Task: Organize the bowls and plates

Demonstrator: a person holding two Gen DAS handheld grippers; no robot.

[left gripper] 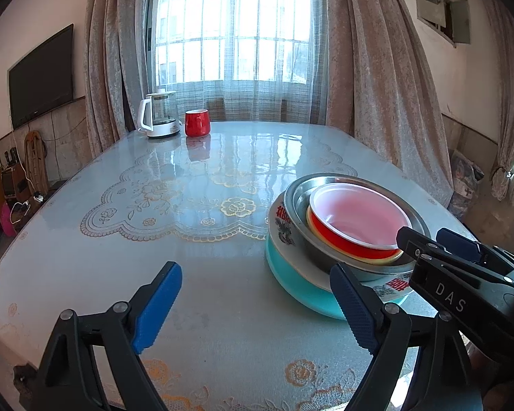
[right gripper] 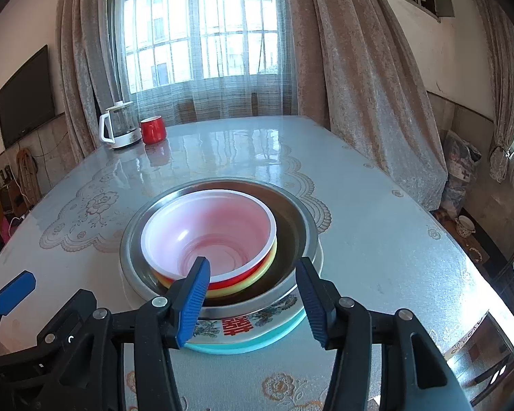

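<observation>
One stack stands on the table: a teal plate [left gripper: 284, 274] [right gripper: 243, 346] at the bottom, then a white patterned plate [left gripper: 282, 226] [right gripper: 236, 325], a steel bowl [left gripper: 298, 202] [right gripper: 291, 219], a yellow dish [right gripper: 229, 291] and a red bowl [left gripper: 356, 219] [right gripper: 216, 229] with a pale inside. My left gripper [left gripper: 255, 270] is open over bare table, its right finger beside the stack's near left edge. My right gripper [left gripper: 425, 236] [right gripper: 253, 267] is open at the stack's near side, its jaws on either side of the bowls' near rims, pads touching nothing.
A white and glass kettle [left gripper: 159, 116] and a red mug [left gripper: 197, 122] stand at the far left of the glossy table [left gripper: 188, 239]. Curtains and a window lie beyond. The table's near edge runs just under both grippers.
</observation>
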